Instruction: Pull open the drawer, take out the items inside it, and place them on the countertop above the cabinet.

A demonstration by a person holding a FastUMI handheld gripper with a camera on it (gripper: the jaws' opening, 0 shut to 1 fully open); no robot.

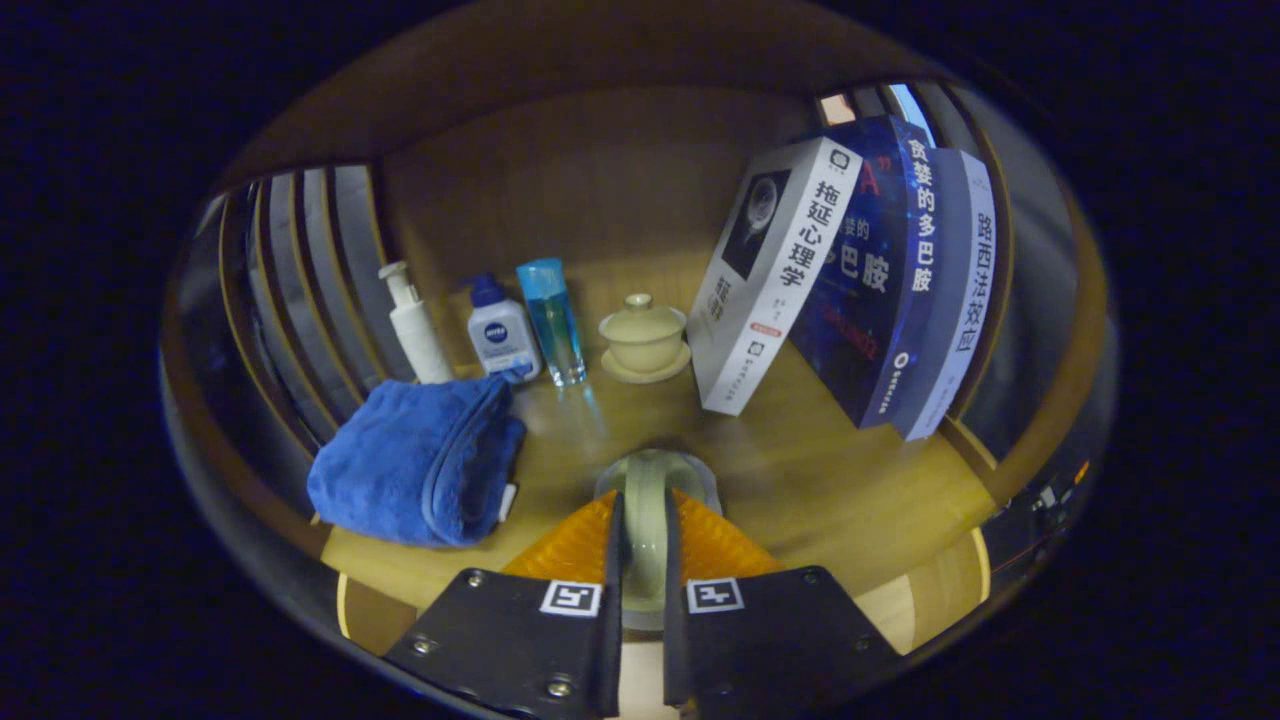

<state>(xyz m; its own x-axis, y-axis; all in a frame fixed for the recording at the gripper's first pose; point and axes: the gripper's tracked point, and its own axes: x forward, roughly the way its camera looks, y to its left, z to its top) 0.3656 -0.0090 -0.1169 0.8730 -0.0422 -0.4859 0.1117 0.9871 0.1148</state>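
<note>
**Pale cup held between the fingers over the countertop**

Nearest to the camera, the gripper (640, 510) has its two orange fingers (570, 545) drawn close together, and both press on a pale green cup (647, 520) that stands on edge between them. Its rim shows just ahead of the fingertips, above the front edge of the wooden countertop (830, 490). I cannot tell whether the cup touches the wood.

Beyond the fingers, toward the back edge of the countertop, a lidded tea bowl (643, 337) of the same pale colour sits upright on its saucer. Just beside it stands a blue bottle (552, 322), then a small white bottle with a blue cap (500, 330), and then a white pump bottle (415, 325); the three make a short row, near each other.

A folded blue towel (420, 460) lies at the front of this row, near the front corner of the countertop, and it hides the feet of the white pump bottle and of the small white bottle.

On the other side of the tea bowl, three books (860, 280) stand tilted, leaning one on another toward the slatted side wall (1010, 300). The white book (775, 275) is the nearest to the tea bowl, just beside it.
</note>
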